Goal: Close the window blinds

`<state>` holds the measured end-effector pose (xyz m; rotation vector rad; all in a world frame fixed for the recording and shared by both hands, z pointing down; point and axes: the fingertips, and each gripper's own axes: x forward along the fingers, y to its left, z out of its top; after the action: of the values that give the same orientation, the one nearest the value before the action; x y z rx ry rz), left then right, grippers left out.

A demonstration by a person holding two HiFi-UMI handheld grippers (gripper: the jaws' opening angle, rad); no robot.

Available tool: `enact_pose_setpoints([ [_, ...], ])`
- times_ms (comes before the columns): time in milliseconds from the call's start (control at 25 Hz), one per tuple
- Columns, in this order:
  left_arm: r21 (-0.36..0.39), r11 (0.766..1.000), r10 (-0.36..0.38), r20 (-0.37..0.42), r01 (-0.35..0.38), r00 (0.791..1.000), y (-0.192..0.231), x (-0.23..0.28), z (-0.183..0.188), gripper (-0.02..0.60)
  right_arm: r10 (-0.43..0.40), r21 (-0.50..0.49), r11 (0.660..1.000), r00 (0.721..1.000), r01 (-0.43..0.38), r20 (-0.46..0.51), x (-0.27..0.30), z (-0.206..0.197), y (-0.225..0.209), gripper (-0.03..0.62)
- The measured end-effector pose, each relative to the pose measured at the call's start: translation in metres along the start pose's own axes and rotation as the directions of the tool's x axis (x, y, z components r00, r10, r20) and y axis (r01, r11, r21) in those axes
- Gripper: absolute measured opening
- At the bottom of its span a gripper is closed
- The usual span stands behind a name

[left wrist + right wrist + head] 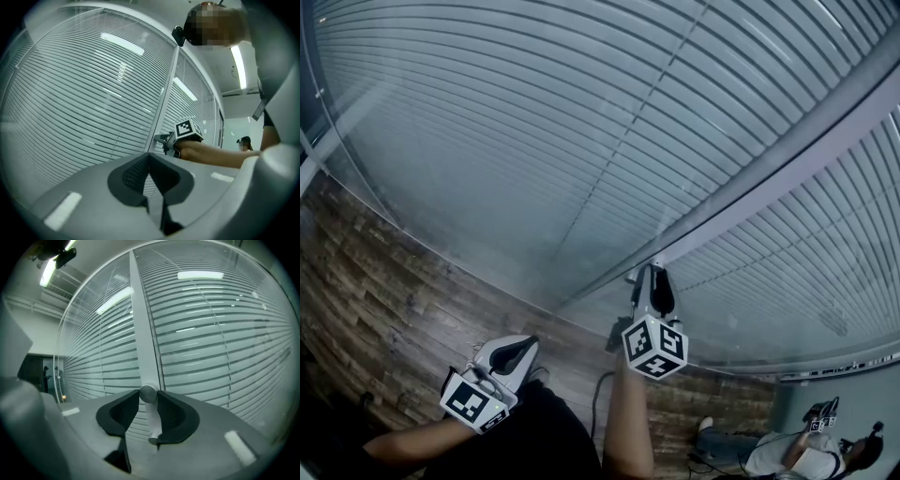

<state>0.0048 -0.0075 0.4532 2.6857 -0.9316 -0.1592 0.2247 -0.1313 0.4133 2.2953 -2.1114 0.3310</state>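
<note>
Grey horizontal blinds (534, 122) hang behind glass on both sides of a pale upright frame post (787, 159). On that post (143, 333) sits a round silver knob (148, 393). My right gripper (148, 397) is shut on this knob, with a dark pad pressed against each side of it. In the head view the right gripper (652, 278) reaches level to the post, its marker cube (655, 346) behind it. The left gripper (523, 352) hangs lower left, away from the glass, its tips together and nothing held. In its own view the left gripper (149, 157) faces the blinds (84, 103).
Brown wood planking (384, 300) runs below the glazing. A dark cable (598, 403) lies near my legs. A seated person (787, 450) is at the lower right, and another person (243, 143) stands far off down the glass wall.
</note>
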Motion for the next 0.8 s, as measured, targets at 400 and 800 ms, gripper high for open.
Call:
enact_pose_setpoints([
  [400,0.004,1.0,-0.022,-0.007,0.022,1.0,-0.006,0.008,-0.003,-0.002,-0.166,-0.768,0.638,0.985,0.065,-0.054,0.001,-0.006,0.013,0.124],
  [800,0.01,0.999,-0.036,-0.013,0.037,0.999,-0.016,0.016,-0.004,-0.002,-0.173,-0.9,0.435,0.984,0.033,-0.048,0.0,-0.006,0.011,0.127],
])
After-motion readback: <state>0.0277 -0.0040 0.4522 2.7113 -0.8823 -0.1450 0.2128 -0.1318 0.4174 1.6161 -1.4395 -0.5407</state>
